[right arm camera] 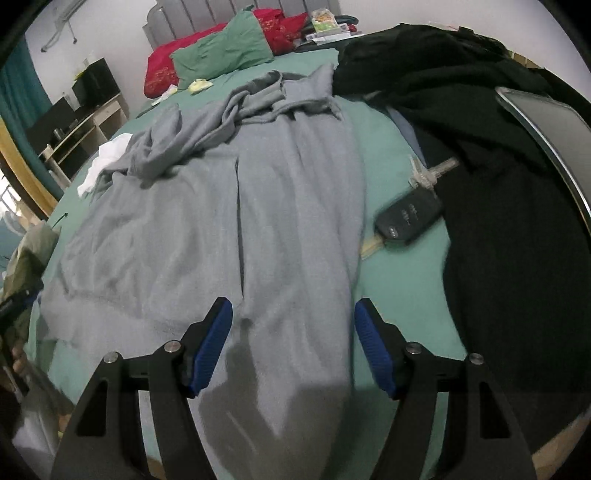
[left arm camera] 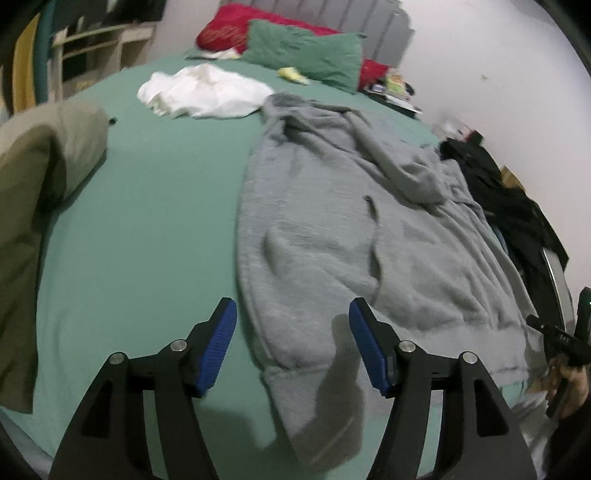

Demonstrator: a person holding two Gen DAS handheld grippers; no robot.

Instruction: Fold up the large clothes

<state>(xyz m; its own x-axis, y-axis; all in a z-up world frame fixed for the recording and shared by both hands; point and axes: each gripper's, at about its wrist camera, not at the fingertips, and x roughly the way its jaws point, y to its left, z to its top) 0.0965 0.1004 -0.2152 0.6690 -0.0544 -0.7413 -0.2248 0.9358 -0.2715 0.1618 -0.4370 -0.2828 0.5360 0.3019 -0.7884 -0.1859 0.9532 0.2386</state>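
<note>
Left wrist view shows the grey hoodie [left arm camera: 343, 229] spread beside the white garment [left arm camera: 203, 90] on the green bed [left arm camera: 147, 221], both the left gripper [left arm camera: 291, 343] and right gripper [right arm camera: 293, 345] gaping empty above its hem, where a shallow pinch might snag sheet too.

Left gripper [left arm camera: 293, 345] and right gripper [right arm camera: 293, 345]: black angular linkage arms, silver pivot screws, ribbed blue finger pads [left arm camera: 218, 349].

Green-sheeted bed [left arm camera: 147, 206], grey padded headboard [left arm camera: 332, 14], white walls [left arm camera: 480, 66], open shelving [right arm camera: 85, 122] (cluttered)
</note>
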